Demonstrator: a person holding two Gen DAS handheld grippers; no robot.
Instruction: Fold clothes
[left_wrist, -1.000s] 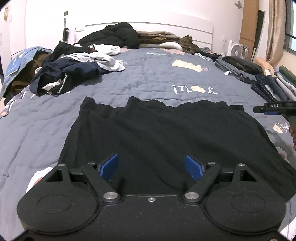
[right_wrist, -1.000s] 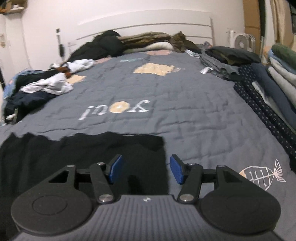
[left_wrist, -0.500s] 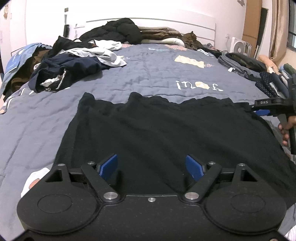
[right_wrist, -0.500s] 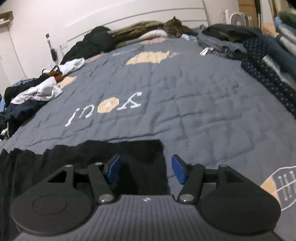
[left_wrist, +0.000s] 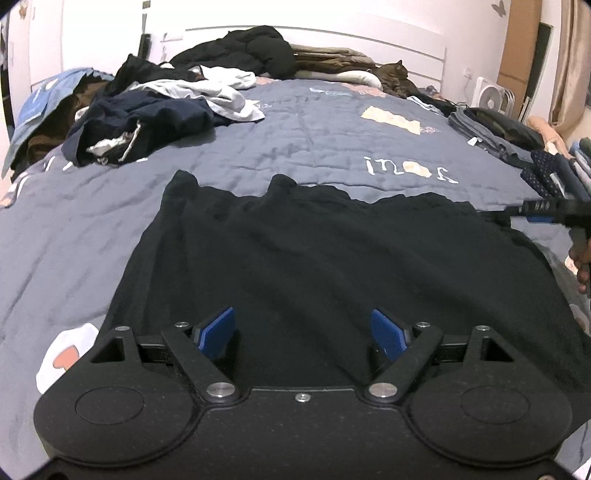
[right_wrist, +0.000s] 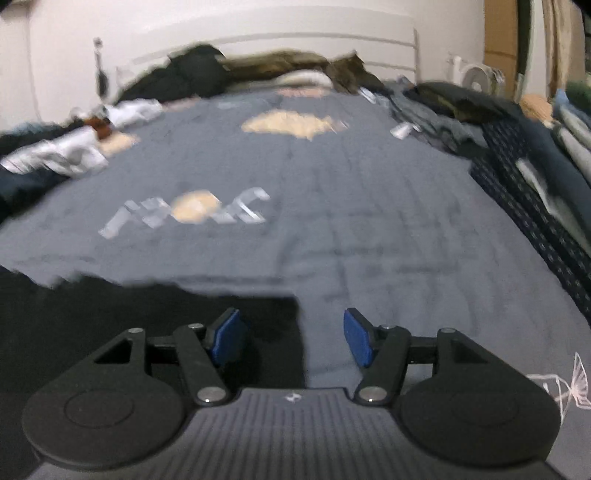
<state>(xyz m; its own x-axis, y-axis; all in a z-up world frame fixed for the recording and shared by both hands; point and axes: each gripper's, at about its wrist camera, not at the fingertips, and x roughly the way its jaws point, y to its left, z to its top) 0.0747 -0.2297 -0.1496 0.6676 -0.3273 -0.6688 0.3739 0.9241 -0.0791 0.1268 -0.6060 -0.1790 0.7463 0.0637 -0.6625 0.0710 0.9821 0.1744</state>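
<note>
Left wrist view
- Left tongs (left_wrist: 303, 330): released, blue pads wide apart, poised over the near part of the black garment; whether they touch the cloth I cannot tell.
- Black garment (left_wrist: 332, 266): spread flat on the bed (left_wrist: 306, 140), near the foot edge, its long axis running across the bed from the left side to the right side; its far, wavy edge faces the headboard (left_wrist: 369, 37).
- Right tongs (left_wrist: 546, 214): seen at the garment's far right corner, held in a hand (left_wrist: 581, 254); from here I cannot tell how the jaws stand.
- Loose clothes (left_wrist: 147, 114): a dark and white heap towards the bed's far left corner, well apart from the garment.
- Folded stack (left_wrist: 554, 173): along the bed's right edge.
- Fan (left_wrist: 489, 99): beyond the bed's far right corner.

Right wrist view (blurred)
- Right tongs (right_wrist: 291, 339): released, pads apart, straddling the garment's far right corner; the left pad is over black cloth, the right pad over bare quilt.
- Black garment (right_wrist: 129, 321): fills the lower left, its edge running leftward across the bed.
- Bed (right_wrist: 351, 221): grey-blue quilt with pale lettering (right_wrist: 188, 214) beyond the garment.
- Folded stack (right_wrist: 535, 192): piled along the right edge.
</note>
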